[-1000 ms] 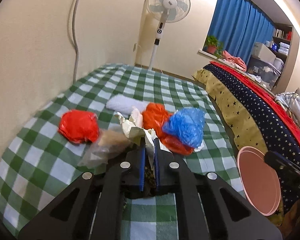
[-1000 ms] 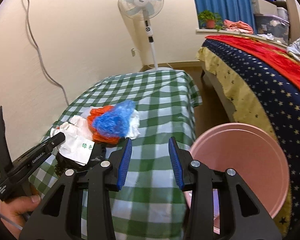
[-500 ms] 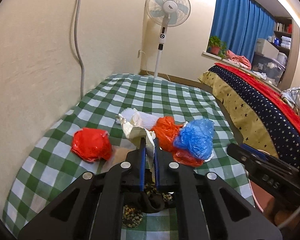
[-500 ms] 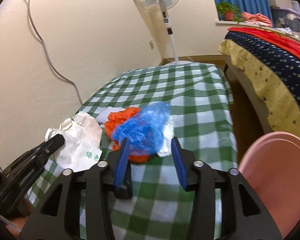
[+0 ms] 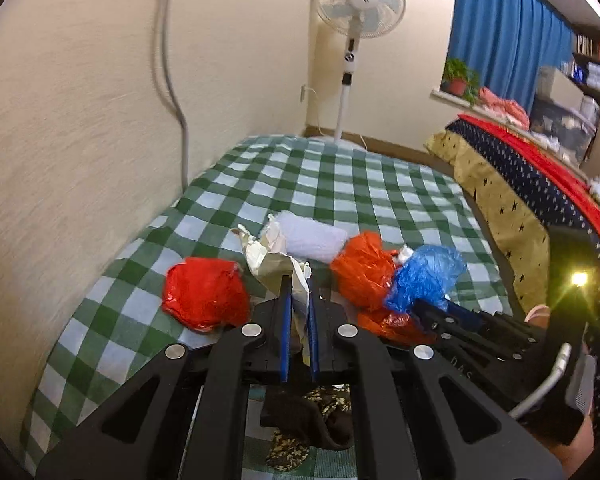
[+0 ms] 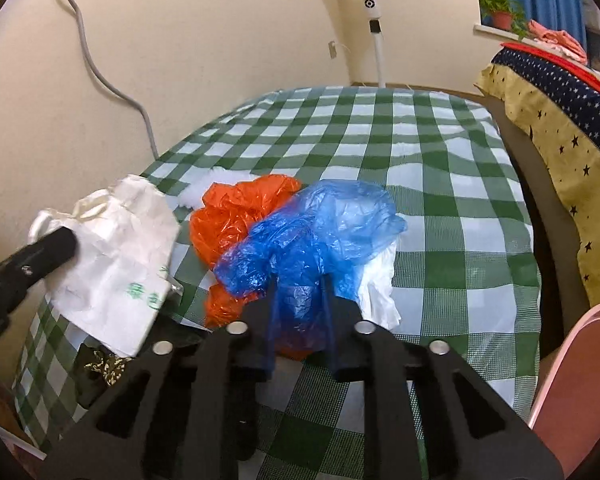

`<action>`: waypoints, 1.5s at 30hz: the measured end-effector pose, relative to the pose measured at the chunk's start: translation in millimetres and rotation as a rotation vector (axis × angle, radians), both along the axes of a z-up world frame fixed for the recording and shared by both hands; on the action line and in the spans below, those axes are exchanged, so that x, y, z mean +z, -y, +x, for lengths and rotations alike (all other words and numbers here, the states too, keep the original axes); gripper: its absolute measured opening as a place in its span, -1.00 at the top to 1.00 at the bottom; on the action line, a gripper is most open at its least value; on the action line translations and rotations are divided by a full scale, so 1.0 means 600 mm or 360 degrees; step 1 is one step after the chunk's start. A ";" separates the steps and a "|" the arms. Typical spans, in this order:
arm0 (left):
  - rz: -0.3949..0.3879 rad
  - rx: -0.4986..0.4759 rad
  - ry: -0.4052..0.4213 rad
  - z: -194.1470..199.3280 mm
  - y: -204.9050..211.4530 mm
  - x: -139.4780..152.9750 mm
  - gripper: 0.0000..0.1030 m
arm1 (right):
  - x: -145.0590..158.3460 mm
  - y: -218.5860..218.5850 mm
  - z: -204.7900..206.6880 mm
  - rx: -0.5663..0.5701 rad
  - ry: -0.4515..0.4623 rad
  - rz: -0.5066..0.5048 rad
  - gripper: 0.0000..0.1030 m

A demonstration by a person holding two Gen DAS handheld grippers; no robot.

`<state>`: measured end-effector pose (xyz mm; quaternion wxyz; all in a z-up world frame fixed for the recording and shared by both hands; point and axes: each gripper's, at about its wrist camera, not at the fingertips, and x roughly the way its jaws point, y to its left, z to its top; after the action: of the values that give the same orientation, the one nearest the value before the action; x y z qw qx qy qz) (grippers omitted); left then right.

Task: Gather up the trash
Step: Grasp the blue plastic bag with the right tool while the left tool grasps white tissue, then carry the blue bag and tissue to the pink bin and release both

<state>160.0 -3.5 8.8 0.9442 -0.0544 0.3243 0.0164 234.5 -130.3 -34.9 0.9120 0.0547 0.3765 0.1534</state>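
Paper bag [image 5: 278, 266] stands upright, clamped by left gripper [image 5: 299, 296]; right gripper [image 6: 300, 300] seemingly straddles blue bag [image 6: 320, 236].

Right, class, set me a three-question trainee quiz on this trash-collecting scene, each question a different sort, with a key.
1. True or false: the left gripper is shut on the crumpled white paper bag.
2. Multiple choice: what sits between the right gripper's fingers? A) red plastic bag B) blue plastic bag C) white tissue
3. Fill in: the trash lies on a green and white ____ tablecloth.

Key
1. True.
2. B: the blue plastic bag, which lies on the orange plastic bag. The red plastic bag lies apart on the left.
3. Checked.
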 end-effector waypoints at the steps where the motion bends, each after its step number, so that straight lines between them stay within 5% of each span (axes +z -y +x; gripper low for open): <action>1: 0.0025 -0.0003 -0.0015 0.004 0.004 0.000 0.87 | 0.004 -0.001 -0.004 0.0007 0.0013 -0.0005 0.76; 9: 0.0030 -0.0044 -0.0088 0.014 0.016 0.031 0.87 | 0.059 0.029 -0.036 -0.0062 0.0073 0.0029 0.80; 15: 0.0036 -0.0046 -0.0015 0.002 0.023 0.041 0.87 | 0.080 0.052 -0.067 -0.0113 0.0154 0.0081 0.80; 17: -0.0061 -0.0056 -0.0004 -0.009 0.024 0.045 0.87 | 0.088 0.057 -0.077 -0.0153 0.0208 0.0085 0.80; 19: 0.0006 -0.0103 0.0097 -0.027 0.034 0.061 0.87 | 0.101 0.058 -0.086 -0.0175 0.0250 0.0057 0.80; 22: -0.0148 -0.0139 0.0050 -0.048 0.029 0.078 0.87 | 0.120 0.073 -0.107 -0.0230 0.0258 0.0081 0.80; 25: 0.0051 -0.0249 0.0193 -0.077 0.057 0.101 0.87 | 0.145 0.082 -0.136 -0.0290 0.0292 0.0091 0.80; 28: -0.0015 -0.0289 0.0213 -0.092 0.052 0.108 0.87 | 0.164 0.081 -0.164 -0.0307 0.0340 0.0041 0.80; 32: 0.0061 -0.0413 0.0289 -0.121 0.063 0.108 0.87 | 0.181 0.096 -0.201 -0.0355 0.0337 0.0013 0.80; 45: 0.0029 -0.0536 0.0278 -0.162 0.083 0.082 0.87 | 0.195 0.164 -0.306 -0.0551 0.0351 -0.0050 0.80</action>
<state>62.6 -53.1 58.0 0.9586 0.0080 0.2456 -0.1438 51.0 -228.9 81.9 0.9612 0.0871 0.2616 -0.0064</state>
